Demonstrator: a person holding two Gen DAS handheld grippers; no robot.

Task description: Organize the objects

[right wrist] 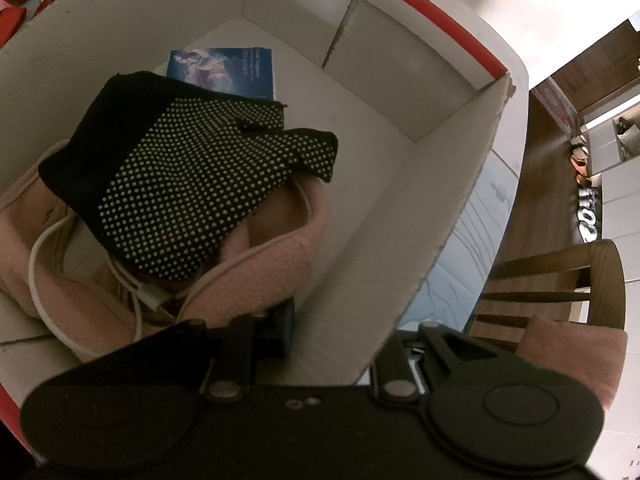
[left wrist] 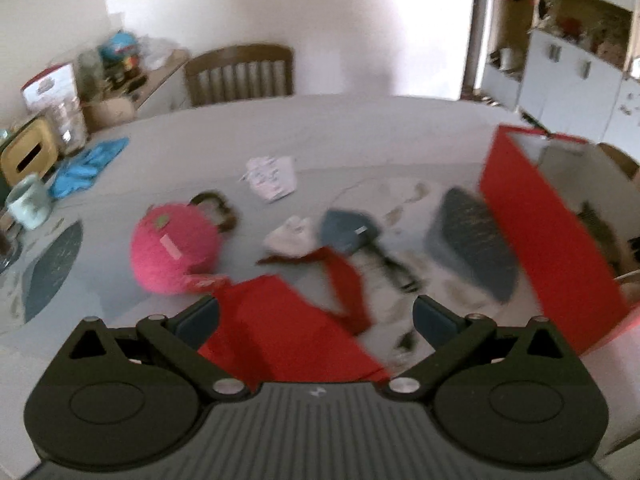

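In the left wrist view my left gripper (left wrist: pixel 316 316) is open and holds nothing. It hangs over a flat red sheet (left wrist: pixel 288 336) on the table. Beyond it lie a red cloth strip (left wrist: pixel 346 284), a fluffy pink bag (left wrist: pixel 176 248), a white bundle (left wrist: pixel 292 236), a blue-grey pouch (left wrist: pixel 348 230) and a grey pad (left wrist: pixel 472 240). The red box (left wrist: pixel 548 232) stands at the right. My right gripper (right wrist: pixel 340 344) is shut on the box wall (right wrist: pixel 400 272), with one finger inside. In the box lie a black dotted glove (right wrist: pixel 192 184), a pink fleece item (right wrist: pixel 264 272) with a white cable, and a blue booklet (right wrist: pixel 224 68).
A printed paper (left wrist: pixel 272 178), a blue cloth (left wrist: pixel 88 168) and a mug (left wrist: pixel 30 204) lie farther back and left on the table. A wooden chair (left wrist: pixel 240 74) stands behind it. Another chair (right wrist: pixel 560 292) with a pink cushion stands outside the box.
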